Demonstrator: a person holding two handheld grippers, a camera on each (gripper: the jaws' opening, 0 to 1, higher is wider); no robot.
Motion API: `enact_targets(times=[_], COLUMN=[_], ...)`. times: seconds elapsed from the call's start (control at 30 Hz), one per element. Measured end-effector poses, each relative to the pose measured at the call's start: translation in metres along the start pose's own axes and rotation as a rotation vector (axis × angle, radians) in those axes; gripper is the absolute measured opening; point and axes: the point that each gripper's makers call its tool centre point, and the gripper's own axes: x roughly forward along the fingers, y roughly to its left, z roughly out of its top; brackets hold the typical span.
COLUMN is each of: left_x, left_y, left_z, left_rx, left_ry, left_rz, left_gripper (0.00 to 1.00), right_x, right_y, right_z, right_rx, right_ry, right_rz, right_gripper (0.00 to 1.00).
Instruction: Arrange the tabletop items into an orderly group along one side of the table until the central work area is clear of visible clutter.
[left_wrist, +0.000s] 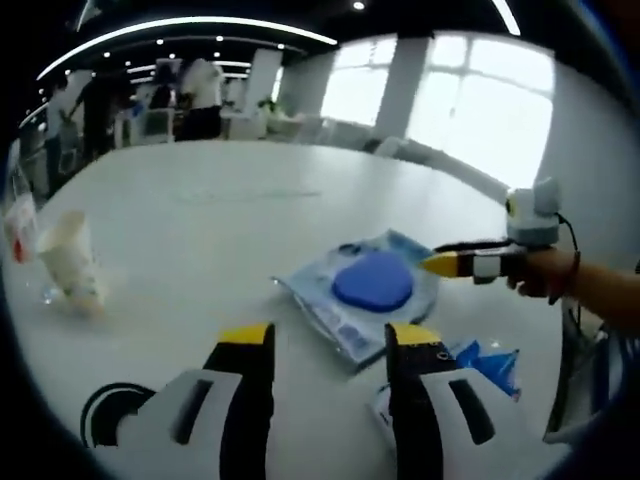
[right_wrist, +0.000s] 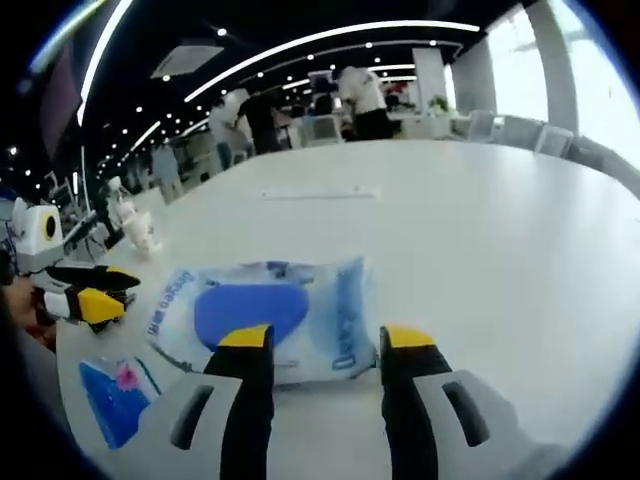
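Two hand-held grippers hover over a large white table in an open-plan office. In the left gripper view, the left gripper has its yellow-tipped jaws set wide apart with nothing between them, poised just short of a pale blue pouch that lies flat on the tabletop with a dark blue oval at its middle. The right gripper comes in from the right of that view, held in a person's hand, its tip at the pouch's far edge; whether it touches cannot be told. A smaller blue packet lies just beside the left gripper's right jaw, and a white bag stands well apart at the table's left side, near a red-and-white pack at the edge. In the right gripper view, the right gripper also has its jaws wide and empty, their tips over the near edge of the pouch. The left gripper shows at the left there, beside the blue packet; how its jaws stand cannot be told from that angle. Small white items stand at the table's far left edge. People stand among desks in the background under strip lights.
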Motion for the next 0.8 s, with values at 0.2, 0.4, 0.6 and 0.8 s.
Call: enact_targets(times=[0.2,0.4,0.6,0.8], left_x=[0.006,0.013,0.017,0.021], left_y=[-0.005,-0.006,-0.006,-0.008], left_z=[-0.015,-0.020,-0.033,-0.033], left_rx=[-0.094,-0.154,-0.192,-0.229], left_ry=[0.052,0.076,0.137,0.151], left_rz=[-0.007,-0.020,-0.021,-0.031], left_gripper=[0.26,0.21,0.11,0.08], right_x=[0.004,0.005,0.005,0.006], right_y=[-0.010,-0.016,-0.018,-0.019], right_z=[-0.006,-0.010,-0.011,-0.011], right_rx=[-0.021,0.003,0.015,0.010], right_ry=[0.014,0.018,0.016,0.022], right_rz=[-0.029,-0.040,-0.044,-0.053], right_gripper=[0.30,0.24,0.22,0.18])
